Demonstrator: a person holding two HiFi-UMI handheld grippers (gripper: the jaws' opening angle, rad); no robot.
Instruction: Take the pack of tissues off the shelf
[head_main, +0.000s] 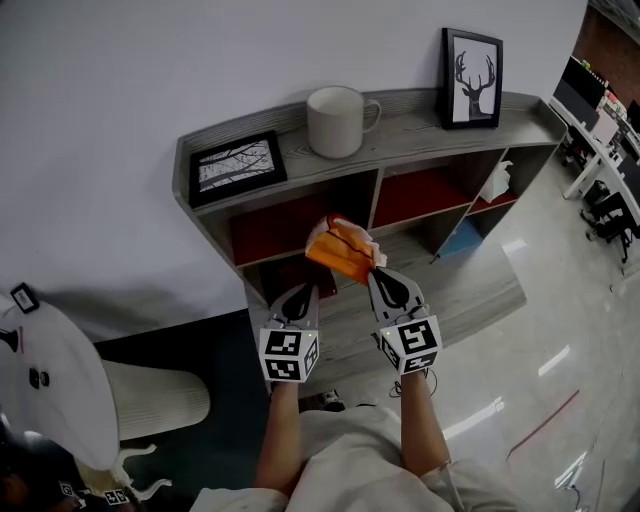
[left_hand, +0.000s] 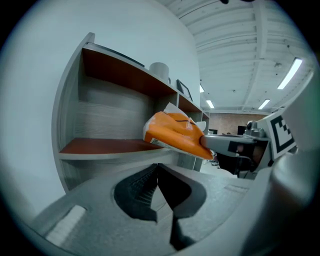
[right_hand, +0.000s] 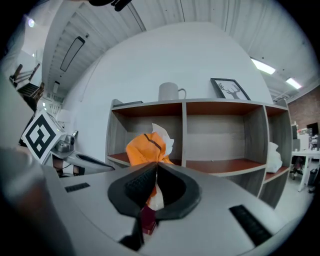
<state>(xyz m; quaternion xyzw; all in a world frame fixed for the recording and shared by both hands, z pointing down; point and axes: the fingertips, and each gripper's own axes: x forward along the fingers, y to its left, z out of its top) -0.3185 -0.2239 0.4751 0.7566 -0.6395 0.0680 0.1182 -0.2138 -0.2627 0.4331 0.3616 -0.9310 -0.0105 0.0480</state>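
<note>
The orange pack of tissues (head_main: 343, 250) hangs in the air in front of the grey shelf unit (head_main: 420, 135), level with its upper left compartment. My right gripper (head_main: 376, 273) is shut on the pack's near end; in the right gripper view the pack (right_hand: 144, 149) rises from between the closed jaws of the right gripper (right_hand: 156, 166), white tissue poking out on top. My left gripper (head_main: 305, 291) is shut and holds nothing, just left of and below the pack. The left gripper view shows its jaws (left_hand: 157, 168) meeting under the pack (left_hand: 176, 132).
On top of the shelf stand a white mug (head_main: 337, 121), a framed branch picture (head_main: 237, 165) and a framed deer picture (head_main: 472, 77). A white crumpled tissue (head_main: 497, 182) lies in the right compartment. A white chair (head_main: 150, 400) stands at lower left, desks (head_main: 600, 130) at far right.
</note>
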